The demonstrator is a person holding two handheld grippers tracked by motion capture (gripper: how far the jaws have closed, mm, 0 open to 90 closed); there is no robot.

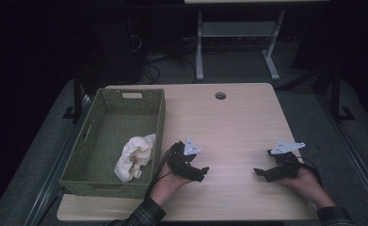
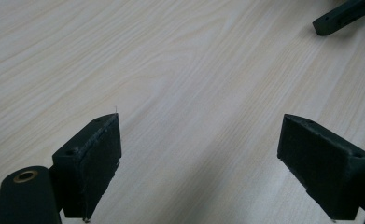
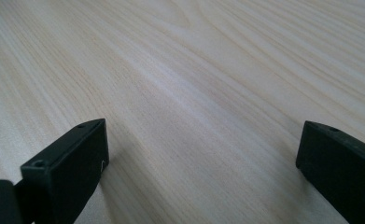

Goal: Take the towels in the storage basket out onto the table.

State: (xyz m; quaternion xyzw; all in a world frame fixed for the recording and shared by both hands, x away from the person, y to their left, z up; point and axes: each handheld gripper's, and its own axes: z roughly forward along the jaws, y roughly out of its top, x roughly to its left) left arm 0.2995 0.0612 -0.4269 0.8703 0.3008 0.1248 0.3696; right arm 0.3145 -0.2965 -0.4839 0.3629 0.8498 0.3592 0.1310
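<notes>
A green woven basket (image 1: 97, 146) stands on the left side of the wooden table (image 1: 228, 122), with a crumpled white cloth (image 1: 134, 157) lying in its near right corner. My left gripper (image 1: 198, 172) rests low on the table just right of the basket; its jaws stand wide apart (image 2: 199, 163) with bare wood between them. My right gripper (image 1: 261, 173) sits on the table's near right part, pointing left, its jaws also wide apart (image 3: 201, 158) and holding nothing. In the left gripper view, a jaw tip of the right gripper (image 2: 343, 16) shows at the top right.
A round cable hole (image 1: 220, 95) lies near the table's far edge. Beyond the table stand a grey desk frame (image 1: 238, 42) and cables on the floor. Bare wood stretches between and ahead of both grippers.
</notes>
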